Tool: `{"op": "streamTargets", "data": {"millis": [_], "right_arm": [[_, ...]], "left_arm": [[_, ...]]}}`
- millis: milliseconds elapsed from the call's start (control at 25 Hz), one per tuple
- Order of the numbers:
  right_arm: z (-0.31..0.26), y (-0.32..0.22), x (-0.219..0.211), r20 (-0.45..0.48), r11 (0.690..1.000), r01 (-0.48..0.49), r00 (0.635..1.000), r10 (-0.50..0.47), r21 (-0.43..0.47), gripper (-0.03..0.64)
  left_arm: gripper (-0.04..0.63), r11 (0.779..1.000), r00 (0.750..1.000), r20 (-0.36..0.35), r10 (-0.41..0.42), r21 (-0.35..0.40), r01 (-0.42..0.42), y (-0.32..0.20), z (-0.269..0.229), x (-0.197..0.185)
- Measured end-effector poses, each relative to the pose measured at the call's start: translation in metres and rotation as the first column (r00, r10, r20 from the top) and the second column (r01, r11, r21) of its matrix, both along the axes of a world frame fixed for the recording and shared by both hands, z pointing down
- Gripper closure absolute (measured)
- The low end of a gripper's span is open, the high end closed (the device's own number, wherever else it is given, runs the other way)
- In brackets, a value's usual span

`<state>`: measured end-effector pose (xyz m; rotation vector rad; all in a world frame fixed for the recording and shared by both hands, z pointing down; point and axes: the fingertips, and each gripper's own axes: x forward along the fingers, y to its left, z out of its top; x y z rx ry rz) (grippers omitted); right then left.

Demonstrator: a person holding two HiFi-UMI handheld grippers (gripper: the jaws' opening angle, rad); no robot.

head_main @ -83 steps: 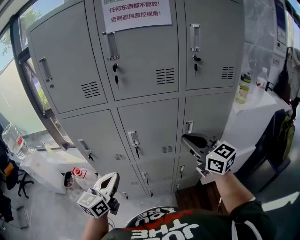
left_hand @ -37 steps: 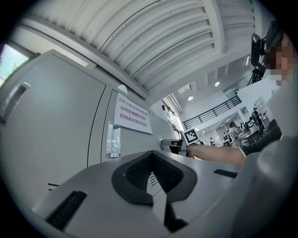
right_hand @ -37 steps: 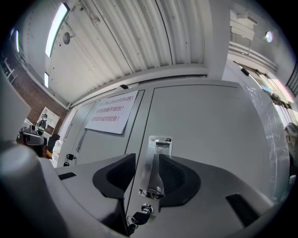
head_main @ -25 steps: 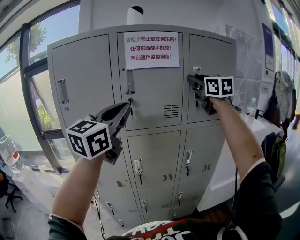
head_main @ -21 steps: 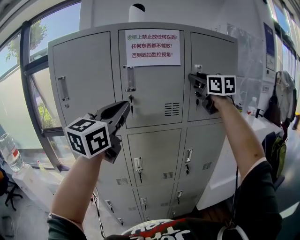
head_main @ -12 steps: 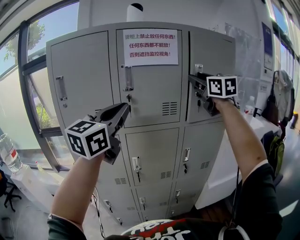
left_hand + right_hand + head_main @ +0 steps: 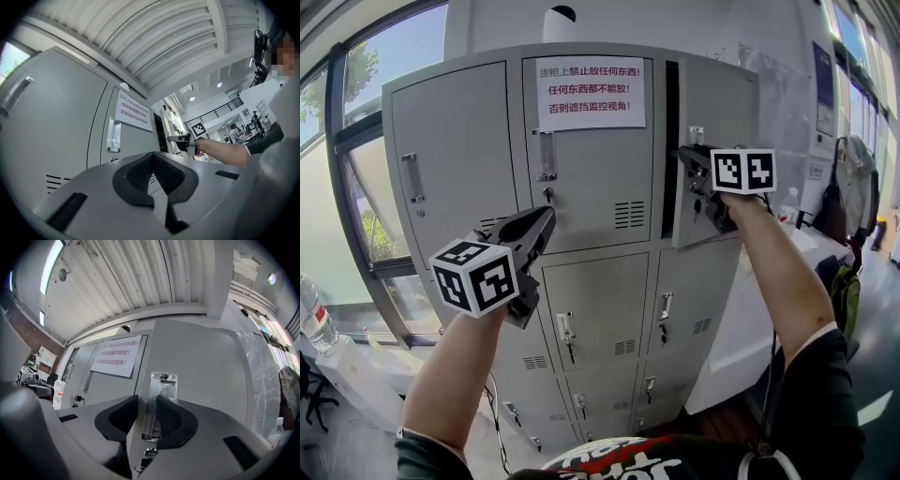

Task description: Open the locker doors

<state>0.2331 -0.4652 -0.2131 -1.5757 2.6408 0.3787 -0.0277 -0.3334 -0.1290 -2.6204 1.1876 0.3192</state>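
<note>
Grey metal handle point(image 7: 161, 394) of the top right locker door point(image 7: 717, 112) sits clamped between the jaws of the right gripper point(image 7: 150, 420), which have just been closing. That door hangs ajar from the locker cabinet point(image 7: 609, 309). The left gripper point(image 7: 154, 178) has its jaws together and empty, near the middle top door point(image 7: 591, 169).

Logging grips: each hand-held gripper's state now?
Left hand-held gripper: closed, empty.
Right hand-held gripper: jaws have just been closing; clamped on the locker door handle.
</note>
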Motion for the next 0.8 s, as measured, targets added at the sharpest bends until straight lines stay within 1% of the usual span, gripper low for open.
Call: {"op": "streamTargets", "data": {"millis": [200, 440, 800], "right_arm": [[0.002, 0.023, 0.012, 0.012, 0.999, 0.042, 0.999, -0.042, -0.011, 0.483], [0.002, 0.056, 0.039, 0.045, 0.997, 0.080, 0.996, -0.079, -0.018, 0.482], [0.002, 0.089, 0.074, 0.061, 0.997, 0.071, 0.996, -0.071, -0.006, 0.480]], "left_arm": [[0.591, 1.000, 1.000, 0.007, 0.024, 0.005, -0.024, 0.000, 0.000, 0.010], [0.591, 0.998, 0.998, 0.014, 0.068, 0.008, -0.068, -0.001, 0.000, 0.026], [0.591, 0.994, 0.994, 0.005, 0.111, -0.001, -0.111, -0.009, 0.004, 0.043]]}}
